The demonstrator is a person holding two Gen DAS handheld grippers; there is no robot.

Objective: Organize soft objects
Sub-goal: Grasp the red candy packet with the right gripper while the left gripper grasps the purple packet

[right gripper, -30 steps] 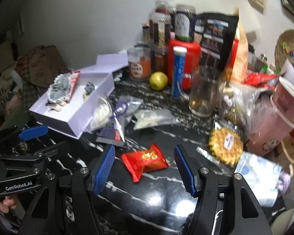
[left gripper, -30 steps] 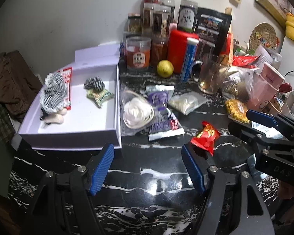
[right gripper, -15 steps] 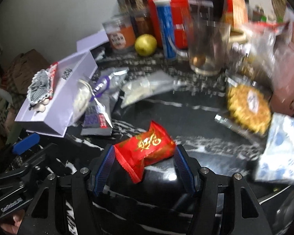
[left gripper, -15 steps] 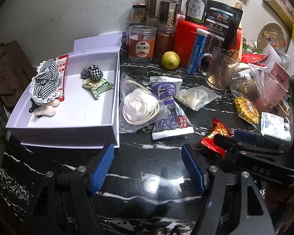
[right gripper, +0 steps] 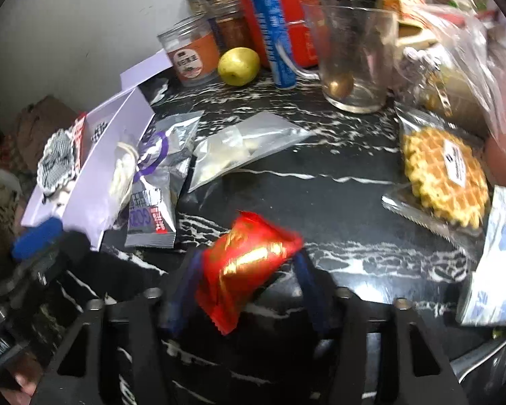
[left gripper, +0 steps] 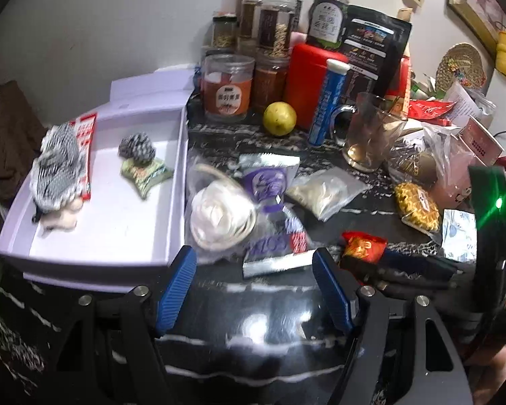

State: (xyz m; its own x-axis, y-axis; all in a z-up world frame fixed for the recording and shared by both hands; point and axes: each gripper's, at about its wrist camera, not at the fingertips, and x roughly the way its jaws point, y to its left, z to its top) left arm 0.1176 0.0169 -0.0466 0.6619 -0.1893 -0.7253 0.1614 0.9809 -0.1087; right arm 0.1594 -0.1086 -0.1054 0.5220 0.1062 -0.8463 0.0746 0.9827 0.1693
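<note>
A red snack packet (right gripper: 249, 260) lies on the black marble table between the blue fingers of my right gripper (right gripper: 246, 270). The jaws are closing and the pads touch both sides of the packet. In the left wrist view the same packet (left gripper: 364, 244) shows at the tip of the right gripper (left gripper: 381, 263). My left gripper (left gripper: 253, 287) stands open over bare table, just in front of the white box (left gripper: 94, 260) and a purple snack packet (left gripper: 273, 222). The box holds a checked fabric piece (left gripper: 59, 168), a small checked scrunchie (left gripper: 136, 146) and a green packet (left gripper: 145, 172).
A bagged white fabric flower (left gripper: 219, 216) and a clear bag of white pieces (left gripper: 324, 190) lie beside the box. A wrapped waffle (right gripper: 445, 175), a glass mug (right gripper: 354, 50), a lemon (right gripper: 237, 65), jars and a red tin crowd the back and right.
The right gripper dropped down over the red packet and its jaws narrowed onto it. The left gripper drifted a little toward the box, still open.
</note>
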